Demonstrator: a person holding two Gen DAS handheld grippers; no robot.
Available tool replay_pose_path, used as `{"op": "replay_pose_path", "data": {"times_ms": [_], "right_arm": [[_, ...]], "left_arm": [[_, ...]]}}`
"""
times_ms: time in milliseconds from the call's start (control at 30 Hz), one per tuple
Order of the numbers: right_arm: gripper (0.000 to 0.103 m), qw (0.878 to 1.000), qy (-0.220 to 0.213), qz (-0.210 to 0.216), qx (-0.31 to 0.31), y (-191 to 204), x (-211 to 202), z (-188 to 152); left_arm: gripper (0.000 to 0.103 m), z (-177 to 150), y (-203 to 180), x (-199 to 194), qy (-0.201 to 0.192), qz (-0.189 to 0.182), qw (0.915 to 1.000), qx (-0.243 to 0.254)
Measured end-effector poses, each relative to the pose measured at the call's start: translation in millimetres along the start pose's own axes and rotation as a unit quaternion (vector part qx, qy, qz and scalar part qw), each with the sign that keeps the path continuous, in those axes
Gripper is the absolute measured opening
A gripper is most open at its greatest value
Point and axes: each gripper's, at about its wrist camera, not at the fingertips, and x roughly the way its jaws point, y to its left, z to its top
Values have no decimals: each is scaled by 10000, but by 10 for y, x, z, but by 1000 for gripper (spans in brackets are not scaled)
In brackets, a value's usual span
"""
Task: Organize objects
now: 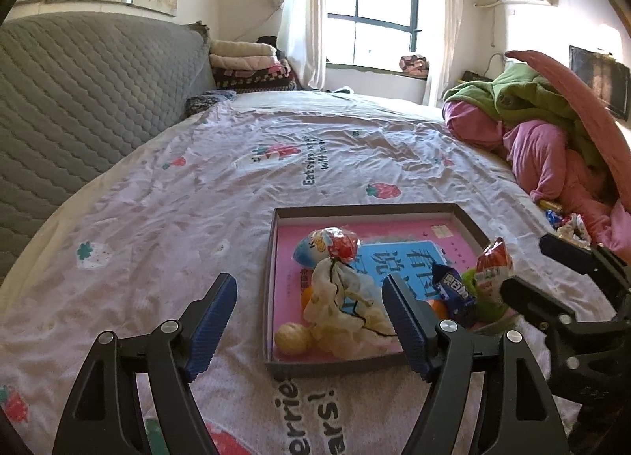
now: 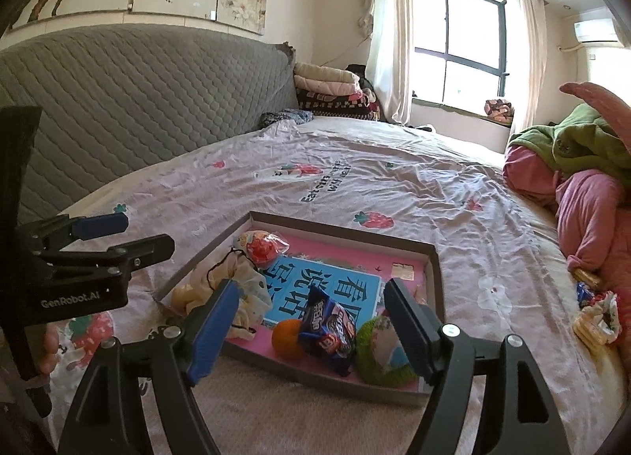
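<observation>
A shallow grey tray [image 2: 433,257] lying on the strawberry-print bed sheet [image 2: 453,194] holds a pink book [image 2: 347,257], an orange [image 2: 287,337], a blue snack packet [image 2: 329,330] and a cloth pouch [image 1: 339,309], while the left tool [image 1: 309,321] and right tool [image 2: 311,322] hover at its near edge, jaws apart and empty.

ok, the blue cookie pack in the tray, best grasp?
Grip the blue cookie pack across its upper crimped end, from above with the right gripper. It leans up between the orange and the green pouch, so its sides look crowded.
</observation>
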Motion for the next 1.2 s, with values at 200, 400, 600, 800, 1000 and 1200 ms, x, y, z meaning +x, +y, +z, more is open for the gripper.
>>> {"op": "replay_pose_path", "data": {"times_ms": [200, 400, 600, 800, 1000, 1200], "right_arm": [[77, 10000, -30, -65, 68, -34, -183, -73], [77, 9999, 131, -109, 31, 15, -226, -210], [77, 9995, 274, -127, 45, 83, -227, -374], [77, 9992, 309, -112, 213, 131, -291, -493], [77, 9988, 246, -185, 377, 127, -353, -565], [77, 9986, 39, -298, 441, 109, -424, -606]], "left_arm": [[77, -193, -71, -107, 170, 74, 9998, -24], [77, -372, -101, -173, 259, 124, 9996, -78], [77, -503, -176, -242, 301, 52, 9995, -32], [77, -633, -212, -311, 306, 149, 9994, -116], [77, -717, -223, -325, 417, 82, 9990, -121], [77, -754, -219, -400, 243, 51, 9995, -178]]}}
